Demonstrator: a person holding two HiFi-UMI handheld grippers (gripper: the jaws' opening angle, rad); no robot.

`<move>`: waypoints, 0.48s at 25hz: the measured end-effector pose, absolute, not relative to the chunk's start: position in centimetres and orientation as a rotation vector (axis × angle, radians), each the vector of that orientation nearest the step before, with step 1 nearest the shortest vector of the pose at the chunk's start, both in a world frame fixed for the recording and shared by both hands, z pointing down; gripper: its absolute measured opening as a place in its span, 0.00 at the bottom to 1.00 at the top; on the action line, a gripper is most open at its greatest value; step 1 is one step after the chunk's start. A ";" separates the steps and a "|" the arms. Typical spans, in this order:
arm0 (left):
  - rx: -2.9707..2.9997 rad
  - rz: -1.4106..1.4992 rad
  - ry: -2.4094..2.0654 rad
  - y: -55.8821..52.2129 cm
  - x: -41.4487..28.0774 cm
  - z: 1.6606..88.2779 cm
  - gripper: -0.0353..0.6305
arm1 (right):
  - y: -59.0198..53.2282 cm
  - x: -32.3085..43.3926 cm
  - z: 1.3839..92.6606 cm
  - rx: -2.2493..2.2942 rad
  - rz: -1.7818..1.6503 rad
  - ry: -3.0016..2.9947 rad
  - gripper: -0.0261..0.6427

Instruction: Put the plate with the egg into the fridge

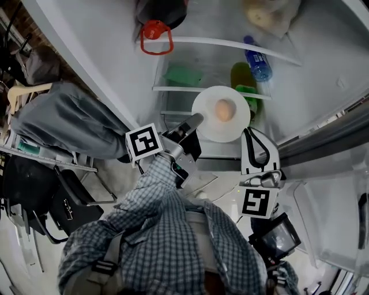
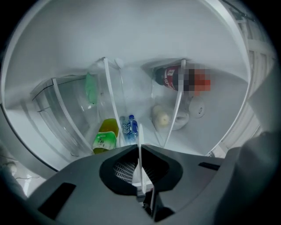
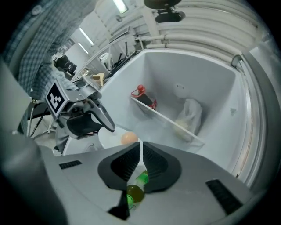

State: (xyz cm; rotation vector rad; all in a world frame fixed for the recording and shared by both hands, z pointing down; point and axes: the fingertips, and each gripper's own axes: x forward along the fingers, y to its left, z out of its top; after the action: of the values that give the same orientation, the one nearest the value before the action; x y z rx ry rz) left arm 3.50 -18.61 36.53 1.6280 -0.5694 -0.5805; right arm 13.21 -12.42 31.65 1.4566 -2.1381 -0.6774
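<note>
A white plate (image 1: 213,118) carrying a brown egg (image 1: 223,110) is held level in the open fridge, just above a glass shelf (image 1: 190,91). My left gripper (image 1: 198,120) is shut on the plate's left rim. My right gripper (image 1: 248,132) is shut on its near right rim. In the left gripper view the plate (image 2: 140,134) shows edge-on as a thin white line pinched in my left gripper (image 2: 140,149). The right gripper view shows the plate (image 3: 109,137), the egg (image 3: 129,138) and the rim clamped in my right gripper (image 3: 140,149), with the left gripper (image 3: 94,115) opposite.
Below the plate lie a green bottle (image 1: 244,85) and a blue-capped water bottle (image 1: 258,63). A dark bottle with a red ring cap (image 1: 156,36) and a plastic bag (image 1: 271,14) sit on the upper shelf. The fridge door (image 1: 328,141) stands at the right.
</note>
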 end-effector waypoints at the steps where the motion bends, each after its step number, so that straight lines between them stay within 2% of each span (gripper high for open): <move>1: 1.632 -0.585 -0.568 -18.8 3.7 36.1 0.09 | -12.4 13.1 31.5 1.440 -0.710 -2.124 0.05; 9: 1.628 -0.591 -0.571 -19.8 4.3 34.2 0.09 | -12.1 12.2 31.4 1.265 -0.937 -1.973 0.06; 12: 1.635 -0.601 -0.570 -20.6 4.6 33.3 0.09 | -12.5 12.5 31.7 1.195 -0.977 -1.909 0.13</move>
State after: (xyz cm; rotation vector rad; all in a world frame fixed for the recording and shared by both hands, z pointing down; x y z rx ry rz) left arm 4.57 -20.58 33.27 1.6346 -0.5704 -0.6008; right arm 12.53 -12.52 31.67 1.1946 -1.9087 -0.9772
